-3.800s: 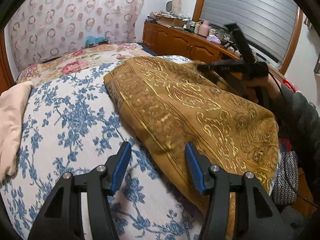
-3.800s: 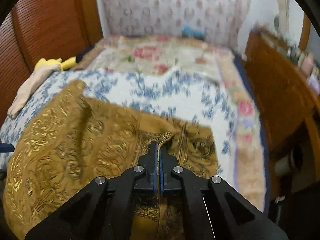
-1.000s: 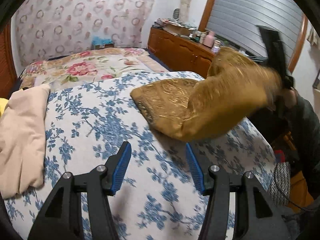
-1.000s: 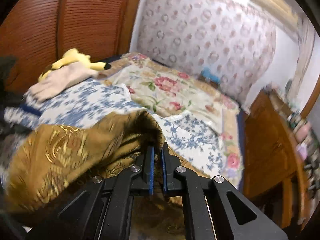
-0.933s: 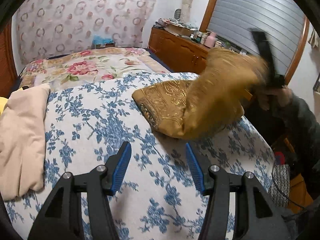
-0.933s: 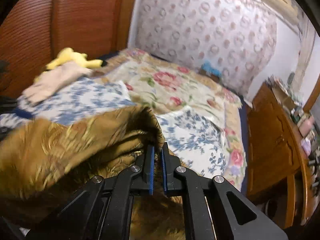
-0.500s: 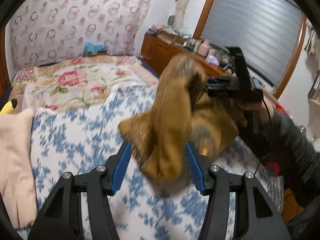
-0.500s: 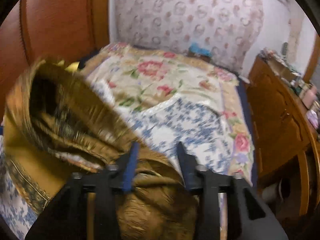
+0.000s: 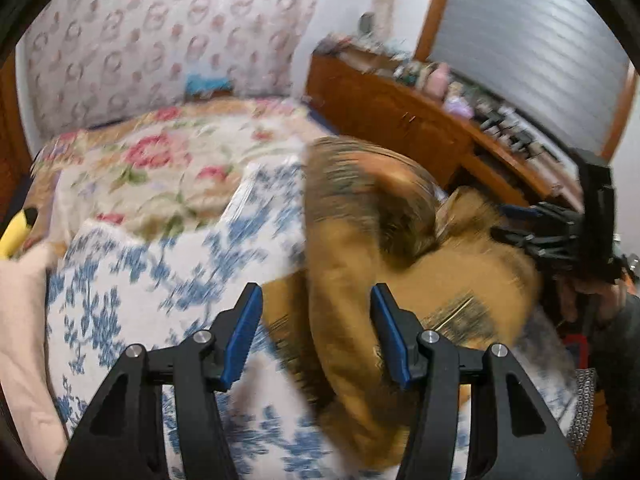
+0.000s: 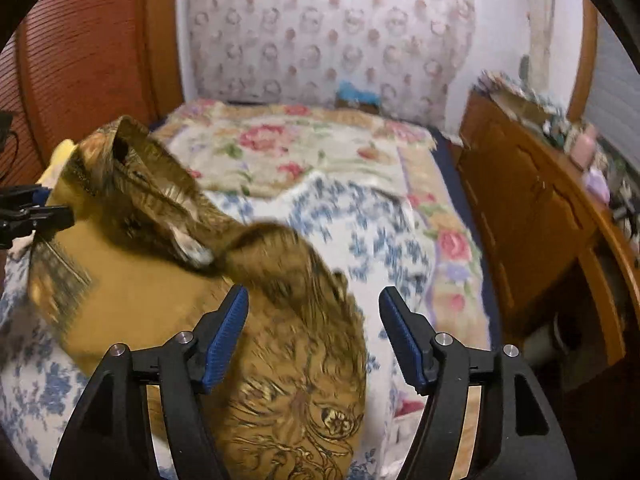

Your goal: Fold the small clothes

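A gold patterned cloth lies crumpled and motion-blurred on a bed with a blue-flowered cover. The right claw is opening, its pads off the cloth below. The left claw stands released, gripping nothing.

Showing two black plastic grippers, left gripper and right gripper, each bearing ribbed blue pads along the inner faces of angular fingers. Carrying round silver screws at the finger pivots. Wearing a dark grey sleeve behind the right hand.
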Motion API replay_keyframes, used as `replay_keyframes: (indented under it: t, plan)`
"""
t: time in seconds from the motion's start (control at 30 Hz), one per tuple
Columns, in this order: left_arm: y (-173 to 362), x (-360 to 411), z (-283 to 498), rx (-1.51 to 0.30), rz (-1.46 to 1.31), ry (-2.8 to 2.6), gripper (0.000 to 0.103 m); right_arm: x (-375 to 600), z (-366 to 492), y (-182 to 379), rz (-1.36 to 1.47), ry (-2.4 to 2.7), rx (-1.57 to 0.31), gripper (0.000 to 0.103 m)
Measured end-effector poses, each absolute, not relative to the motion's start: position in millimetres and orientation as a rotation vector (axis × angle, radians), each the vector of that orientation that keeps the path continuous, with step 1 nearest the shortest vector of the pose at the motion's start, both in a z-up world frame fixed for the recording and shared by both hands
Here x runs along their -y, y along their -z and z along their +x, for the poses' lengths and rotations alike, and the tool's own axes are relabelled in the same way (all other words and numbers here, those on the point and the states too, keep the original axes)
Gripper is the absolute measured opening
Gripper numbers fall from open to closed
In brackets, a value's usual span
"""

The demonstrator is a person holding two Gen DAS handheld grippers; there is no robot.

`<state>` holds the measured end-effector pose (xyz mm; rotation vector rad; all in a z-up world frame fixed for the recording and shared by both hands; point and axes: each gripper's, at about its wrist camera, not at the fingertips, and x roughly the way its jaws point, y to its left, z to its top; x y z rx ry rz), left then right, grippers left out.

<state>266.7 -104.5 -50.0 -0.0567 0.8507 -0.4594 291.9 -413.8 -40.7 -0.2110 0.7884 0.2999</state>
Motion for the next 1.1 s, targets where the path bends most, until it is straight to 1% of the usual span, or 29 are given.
replay_keyframes:
  t: [0.07,0.13,0.17,0.4,0.47,0.5,0.53,0.57,0.6,0.63,0.67,0.7,0.73,0.8,0.93,1.1]
  plan:
    - [68.6,101.0,271.8,-0.901,-0.055,0.443,0.056,418.0,296.6,53.6,-0.198,-0.268,-0.824,0.07]
    - [82.7,100.1,275.7,-0.942,-0.081,0.453,0.057,422.4,298.9,63.4,-0.183,-0.261,-0.848,0.073]
    - [87.7,100.2,277.1,-0.958,-0.094,0.464,0.058,424.4,301.2,67.9,-0.166,-0.265,-0.867,0.073]
    - [90.0,107.5,276.5,-0.965,-0.093,0.487,0.058,429.0,305.0,83.9,-0.076,-0.331,-0.934,0.075]
    - [89.8,106.0,279.1,-0.964,-0.11,0.502,0.057,427.3,305.7,84.4,-0.085,-0.346,-0.93,0.073]
    - [90.0,105.0,280.9,-0.963,-0.119,0.513,0.056,426.0,306.0,84.7,-0.085,-0.356,-0.93,0.069]
    - [90.5,105.0,281.7,-0.962,-0.131,0.527,0.048,425.2,306.5,85.0,-0.082,-0.368,-0.931,0.061]
    - [90.4,103.7,283.0,-0.965,-0.147,0.543,0.043,424.5,306.5,84.2,-0.077,-0.386,-0.932,0.056]
    - [89.9,102.9,285.5,-0.971,-0.163,0.557,0.036,423.1,305.8,83.6,-0.075,-0.405,-0.934,0.047]
    - [89.3,101.6,285.8,-0.97,-0.188,0.576,0.021,421.2,304.6,83.2,-0.077,-0.421,-0.936,0.037]
    - [89.1,101.8,284.9,-0.972,-0.205,0.604,0.015,419.2,302.5,82.5,-0.081,-0.437,-0.934,0.032]
    - [86.7,100.9,283.3,-0.963,-0.208,0.605,0.012,417.8,300.1,81.1,-0.084,-0.447,-0.926,0.022]
    - [83.1,100.3,280.2,-0.946,-0.206,0.607,0.009,416.4,299.0,78.6,-0.088,-0.454,-0.917,0.015]
    - [72.5,97.4,271.3,-0.908,-0.203,0.613,0.007,414.5,290.4,65.5,-0.094,-0.464,-0.86,0.013]
    - [45.1,78.4,247.9,-0.82,-0.224,0.615,0.006,399.4,273.3,29.3,-0.124,-0.49,-0.74,0.011]
    - [13.0,28.3,216.3,-0.705,-0.273,0.564,0.006,356.9,264.1,-16.9,-0.171,-0.553,-0.622,0.011]
